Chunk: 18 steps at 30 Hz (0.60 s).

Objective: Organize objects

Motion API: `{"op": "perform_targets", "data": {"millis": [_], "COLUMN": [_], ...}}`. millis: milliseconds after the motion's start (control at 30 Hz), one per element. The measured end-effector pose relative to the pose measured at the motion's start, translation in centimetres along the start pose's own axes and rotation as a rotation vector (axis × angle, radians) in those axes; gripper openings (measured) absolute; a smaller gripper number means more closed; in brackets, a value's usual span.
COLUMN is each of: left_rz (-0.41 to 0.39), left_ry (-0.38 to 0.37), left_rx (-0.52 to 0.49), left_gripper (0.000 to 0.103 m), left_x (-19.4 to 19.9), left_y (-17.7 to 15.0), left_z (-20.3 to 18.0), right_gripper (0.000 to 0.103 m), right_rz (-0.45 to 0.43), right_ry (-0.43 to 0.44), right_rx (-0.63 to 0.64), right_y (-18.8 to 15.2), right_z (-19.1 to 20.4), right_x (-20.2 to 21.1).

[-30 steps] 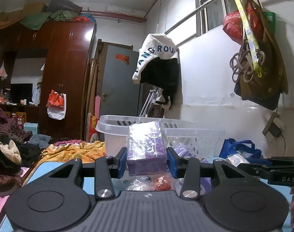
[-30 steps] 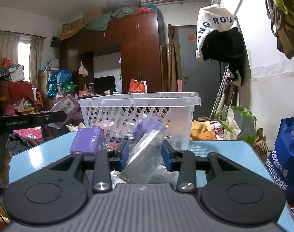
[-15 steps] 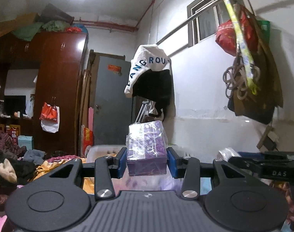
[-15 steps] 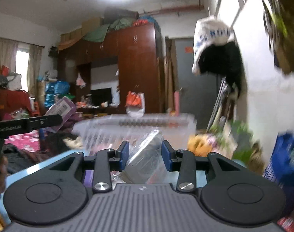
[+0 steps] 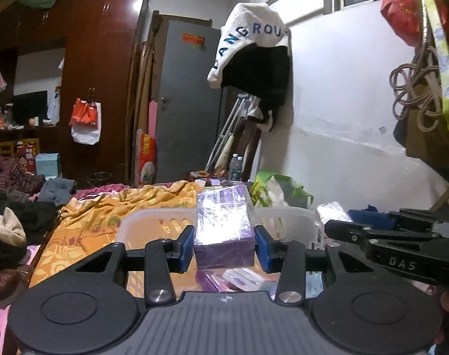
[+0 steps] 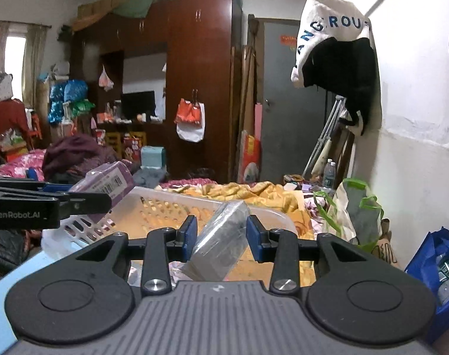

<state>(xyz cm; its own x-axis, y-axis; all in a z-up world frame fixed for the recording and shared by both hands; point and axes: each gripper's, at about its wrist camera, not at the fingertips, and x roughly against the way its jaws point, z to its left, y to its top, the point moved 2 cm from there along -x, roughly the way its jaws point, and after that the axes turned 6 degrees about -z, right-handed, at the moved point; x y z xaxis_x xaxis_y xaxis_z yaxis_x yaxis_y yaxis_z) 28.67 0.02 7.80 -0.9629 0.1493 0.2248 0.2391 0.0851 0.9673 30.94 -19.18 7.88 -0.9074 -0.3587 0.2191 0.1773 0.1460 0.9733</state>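
Grippers, both loaded. Left hand-held gripper (image 5: 224, 244): blue pads pinching purple box (image 5: 223, 230) in clear wrap, upright, long side pointing away from cam. White basket (image 5: 286, 222) directly below and ahead of it; rim seen either side of box, more packets (image 5: 242, 279) lying inside under the pads. Right hand-held gripper (image 6: 222, 238): pads clamped on grey wrapped pack (image 6: 218, 244), tilted, top leaning to right pad. Same basket (image 6: 162, 204) beneath and ahead of it. From right cam, left unit shows at far left w/ purple box (image 6: 106, 182) over near basket rim. Blue bench (image 6: 20, 272) visible low left of right gripper. Orange blanket (image 5: 106, 210) beyond basket.
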Motion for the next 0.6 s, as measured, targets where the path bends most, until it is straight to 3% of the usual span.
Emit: {"op": "perform_targets", "data": {"millis": [33,67,100,133,167,233,367,467,600], "left_rz": [-0.012,-0.027,-0.032,-0.032,-0.035,-0.045,-0.071,-0.056,-0.059], "left_ry": [0.022,0.05,0.074,0.09,0.085,0.036,-0.025,-0.07,-0.131], "left_rx": [-0.008,-0.018,-0.022,-0.016,-0.006,0.023,0.04,0.011,0.04], "left_gripper": [0.049,0.065,0.09,0.095,0.095,0.095,0.095,0.095,0.095], "left_x": [-0.1,-0.2,-0.3,-0.3,-0.1,1.0,5.4,8.5,11.4], "left_y": [0.0,0.1,0.1,0.0,0.0,-0.1,-2.0,-5.3,-10.4], "left_z": [0.1,0.2,0.4,0.8,1.0,1.6,1.4,0.3,-0.7], "right_gripper": [0.04,0.042,0.059,0.077,0.103,0.103,0.103,0.103,0.103], "right_rz": [-0.004,-0.016,-0.033,-0.033,-0.029,-0.074,-0.073,-0.065,-0.034], "right_ry": [-0.005,-0.004,-0.005,-0.012,-0.023,-0.041,0.055,0.104,0.074], "right_rx": [0.004,0.011,0.024,0.039,0.049,0.069,-0.043,-0.098,-0.092], "right_y": [0.0,0.2,0.3,0.4,0.5,0.4,-1.2,-4.9,-10.7], "right_z": [0.0,0.1,0.2,0.3,0.2,0.2,-0.8,-1.1,0.4], "right_x": [0.0,0.2,0.3,0.5,0.5,2.0,5.5,8.7,12.1]}}
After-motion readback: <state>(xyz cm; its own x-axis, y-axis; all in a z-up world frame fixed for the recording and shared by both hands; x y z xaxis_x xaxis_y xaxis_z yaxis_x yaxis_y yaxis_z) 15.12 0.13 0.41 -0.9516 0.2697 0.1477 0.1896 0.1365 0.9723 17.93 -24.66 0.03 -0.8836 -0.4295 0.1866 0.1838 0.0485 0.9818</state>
